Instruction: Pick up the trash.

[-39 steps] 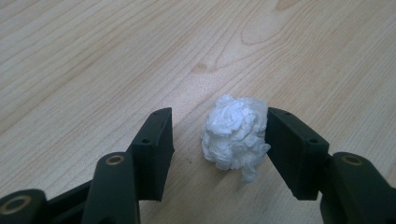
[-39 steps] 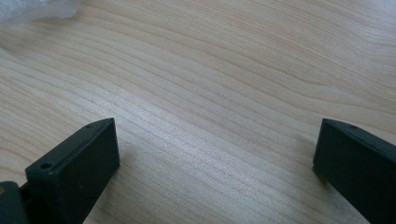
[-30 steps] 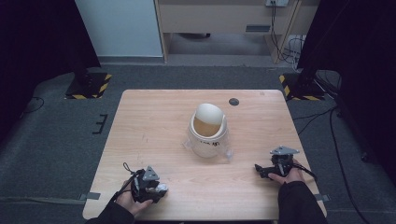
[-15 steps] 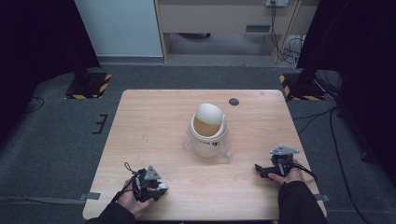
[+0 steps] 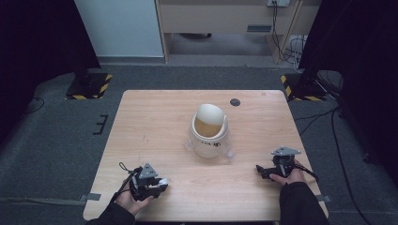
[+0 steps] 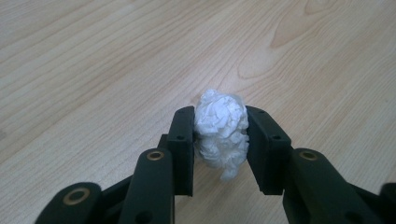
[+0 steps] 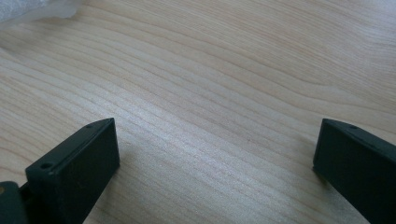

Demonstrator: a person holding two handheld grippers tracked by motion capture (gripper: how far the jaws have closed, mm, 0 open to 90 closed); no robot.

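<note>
Between the left gripper pads sits a crumpled paper ball, pinched ready for carrying toward the bin; right gripper rests wide, empty.

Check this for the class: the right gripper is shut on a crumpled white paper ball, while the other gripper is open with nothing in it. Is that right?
The sides are swapped. The left gripper is shut on the crumpled white paper ball, as the left gripper view shows; the right gripper is open with nothing in it.
</note>
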